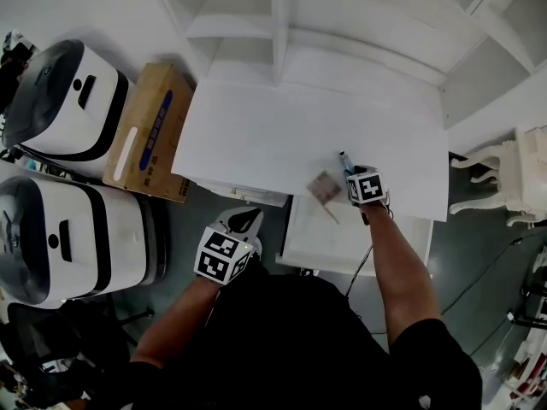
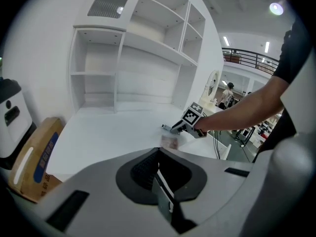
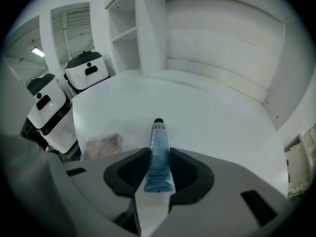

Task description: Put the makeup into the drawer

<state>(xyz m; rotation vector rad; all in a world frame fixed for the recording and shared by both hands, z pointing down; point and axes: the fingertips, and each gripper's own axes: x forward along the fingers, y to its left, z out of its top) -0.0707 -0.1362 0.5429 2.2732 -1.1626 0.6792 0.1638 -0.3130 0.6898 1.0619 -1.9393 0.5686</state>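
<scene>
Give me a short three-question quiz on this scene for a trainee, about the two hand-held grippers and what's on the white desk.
1. Which thing stands between the jaws of the right hand-held gripper? A: a blue tube; B: a comb; C: a brush.
2. True or false: the left hand-held gripper has its jaws wide apart.
3. In the right gripper view, what lies on the white desk to the left of the blue tube?
Key: 1. A. 2. False: its jaws are together, with nothing between them. 3. A flat pinkish makeup palette.
</scene>
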